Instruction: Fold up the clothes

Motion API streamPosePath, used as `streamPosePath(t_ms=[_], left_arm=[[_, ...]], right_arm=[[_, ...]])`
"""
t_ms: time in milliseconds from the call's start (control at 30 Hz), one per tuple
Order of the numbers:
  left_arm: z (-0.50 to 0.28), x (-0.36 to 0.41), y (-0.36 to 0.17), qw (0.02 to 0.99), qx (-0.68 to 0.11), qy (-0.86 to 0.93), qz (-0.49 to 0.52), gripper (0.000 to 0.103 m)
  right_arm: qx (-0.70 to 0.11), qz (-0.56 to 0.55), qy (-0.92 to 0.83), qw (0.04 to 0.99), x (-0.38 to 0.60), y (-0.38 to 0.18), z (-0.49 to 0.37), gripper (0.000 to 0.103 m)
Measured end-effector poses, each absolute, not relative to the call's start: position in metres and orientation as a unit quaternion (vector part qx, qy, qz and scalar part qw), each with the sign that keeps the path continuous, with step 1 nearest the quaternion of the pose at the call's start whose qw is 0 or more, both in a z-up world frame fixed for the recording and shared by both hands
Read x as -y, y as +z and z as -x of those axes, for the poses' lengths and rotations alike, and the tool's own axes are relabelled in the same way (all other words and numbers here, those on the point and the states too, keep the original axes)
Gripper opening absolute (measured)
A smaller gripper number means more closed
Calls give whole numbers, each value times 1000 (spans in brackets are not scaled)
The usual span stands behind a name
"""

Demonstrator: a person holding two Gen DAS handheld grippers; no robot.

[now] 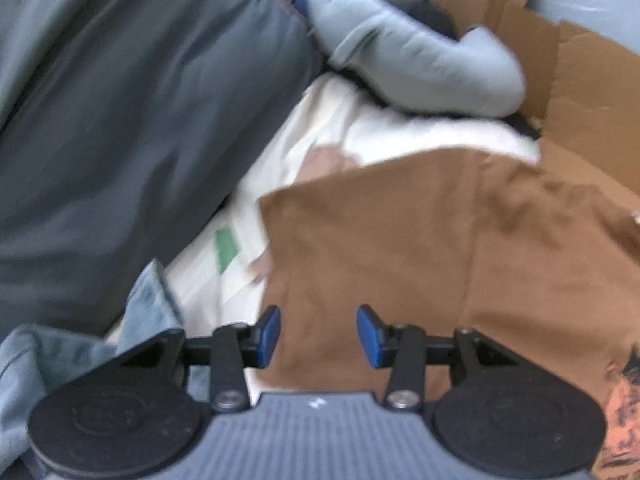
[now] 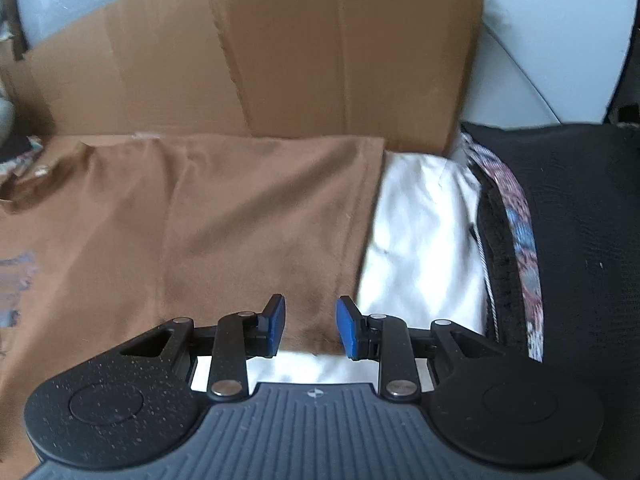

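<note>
A brown T-shirt lies spread flat on a white garment. A printed design shows at the shirt's edge. My left gripper hovers over the shirt's left border. Its blue pads stand apart and only flat cloth shows below the gap. My right gripper hangs over the shirt's near right corner, where the hem meets the white cloth. Its pads are also apart and pinch nothing.
A dark grey garment is heaped at the left, with a light grey sweatshirt behind it and denim at the lower left. Flattened cardboard stands behind. A black cushion and a patterned strap lie to the right.
</note>
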State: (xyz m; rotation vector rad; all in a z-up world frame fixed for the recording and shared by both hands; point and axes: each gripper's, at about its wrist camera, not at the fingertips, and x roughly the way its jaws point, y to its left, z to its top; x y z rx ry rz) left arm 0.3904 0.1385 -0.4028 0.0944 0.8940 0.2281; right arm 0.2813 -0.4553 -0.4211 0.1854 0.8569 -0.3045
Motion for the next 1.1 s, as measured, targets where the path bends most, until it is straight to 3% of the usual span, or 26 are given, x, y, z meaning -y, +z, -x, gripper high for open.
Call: streamPosePath(t_ms=[200,333,600,1100], left_arm=[[-421,-87,-392,909,-410,47,-53,46],[-443,-49,-399,912,-404,8,-73,54],[-478,5,-420,910,-392,-58,-124,54],[-517,39,-437,912,-377,-62,-150,54]], right_arm=[[-406,-72,-101,906,443,-415,-313,35],[-399,-60,-66,913,431,-412,-346,36],[-389,-39,-31,920,404,-415,-416,36],[-405,-63,-39,911,402,-454,-491,35]])
